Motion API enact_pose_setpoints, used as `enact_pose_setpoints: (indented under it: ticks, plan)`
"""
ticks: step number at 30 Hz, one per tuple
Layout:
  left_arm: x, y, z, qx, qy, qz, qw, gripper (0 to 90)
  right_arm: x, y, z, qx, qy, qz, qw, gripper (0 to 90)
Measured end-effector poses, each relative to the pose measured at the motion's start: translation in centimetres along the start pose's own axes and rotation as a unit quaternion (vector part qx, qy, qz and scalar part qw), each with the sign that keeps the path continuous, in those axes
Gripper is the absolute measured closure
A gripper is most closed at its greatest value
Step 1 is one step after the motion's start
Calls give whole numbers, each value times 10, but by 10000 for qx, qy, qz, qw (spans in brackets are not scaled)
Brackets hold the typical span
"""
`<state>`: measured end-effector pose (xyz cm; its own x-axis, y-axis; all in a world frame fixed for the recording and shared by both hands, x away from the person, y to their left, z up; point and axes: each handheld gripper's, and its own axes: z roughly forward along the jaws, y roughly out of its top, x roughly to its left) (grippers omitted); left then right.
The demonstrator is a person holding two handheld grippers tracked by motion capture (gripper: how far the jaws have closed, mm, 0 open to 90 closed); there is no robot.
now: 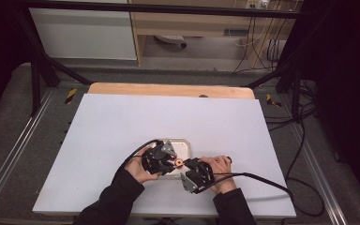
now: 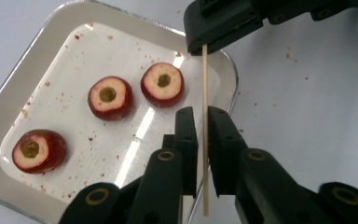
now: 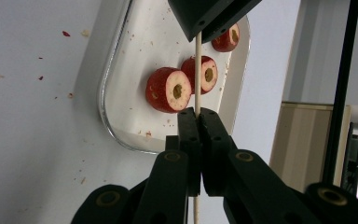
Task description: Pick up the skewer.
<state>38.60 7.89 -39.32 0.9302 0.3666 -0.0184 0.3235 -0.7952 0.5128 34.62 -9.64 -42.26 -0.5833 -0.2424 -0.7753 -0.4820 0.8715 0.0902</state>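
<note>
A thin wooden skewer (image 2: 205,79) (image 3: 197,70) spans between my two grippers above a white tray (image 2: 74,51) (image 3: 149,42). My right gripper (image 3: 198,112) (image 2: 204,46) (image 1: 186,165) is shut on one end of it. The other end runs between the jaws of my left gripper (image 2: 203,112) (image 3: 199,30) (image 1: 171,161), which stand slightly apart with a gap beside the stick. Three red cored fruit slices lie on the tray: one (image 2: 38,150) at the near left, one (image 2: 110,97) in the middle, one (image 2: 162,84) closest to the skewer.
The tray (image 1: 183,143) sits near the front middle of a white table top (image 1: 122,122), with red crumbs scattered on and around it. A person's hands and dark sleeves come in from the bottom edge. A cable (image 1: 262,180) trails off to the right.
</note>
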Motion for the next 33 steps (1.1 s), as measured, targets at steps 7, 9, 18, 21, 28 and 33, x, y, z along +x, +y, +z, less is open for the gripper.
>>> enact_pose_setpoints:
  ticks: [7, 9, 18, 21, 28, 33]
  plan:
    - [0, -1, 3, 250, -40, 24, 9997, 845, -1, 3, 2, 100, 0, -202, 9997, 889]
    - [-1, 0, 4, 293, -25, 67, 9995, 857, -1, 4, 2, 152, 12, -309, 9994, 888]
    - [-6, -1, 4, 362, 258, 183, 9988, 884, -2, 4, 3, 103, 8, -134, 9999, 857]
    - [-6, -3, 4, 326, 294, 158, 9989, 885, -5, 0, 2, 168, 101, 376, 9991, 751]
    - [0, -19, -6, 124, 448, -12, 9989, 885, -12, -18, -3, 102, 84, 1965, 9804, 532]
    - [4, -32, -12, 1, 464, -132, 9988, 885, -11, -33, -3, 70, 40, 2955, 9553, 391]
